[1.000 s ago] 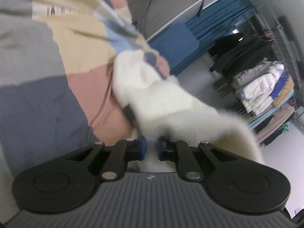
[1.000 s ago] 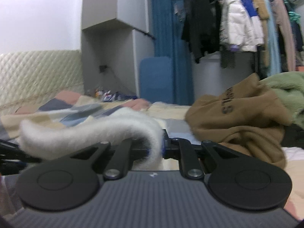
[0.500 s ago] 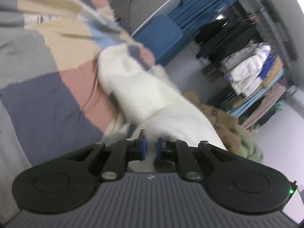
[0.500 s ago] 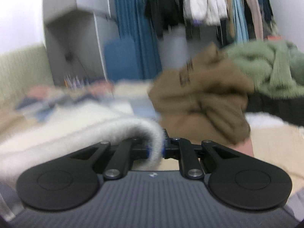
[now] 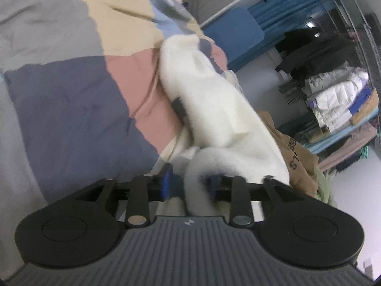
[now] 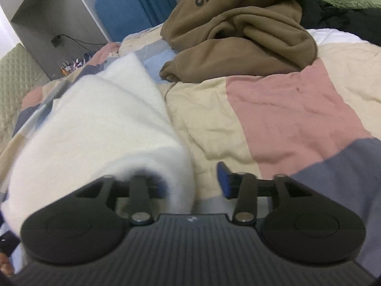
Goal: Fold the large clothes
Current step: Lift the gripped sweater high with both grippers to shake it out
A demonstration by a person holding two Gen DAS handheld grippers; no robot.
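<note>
Left gripper [image 5: 190, 181] jaws opening, white fleece garment [image 5: 209, 109] loose between them; right gripper [image 6: 193, 181] opening too, fleece draped over its left finger.

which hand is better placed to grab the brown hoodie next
Right, probably. The brown hoodie lies straight ahead of the right gripper, whose opening jaws are releasing the white fleece. The left gripper sees only its edge.

Dim indoor light, motion blur, fisheye-warped edges
</note>
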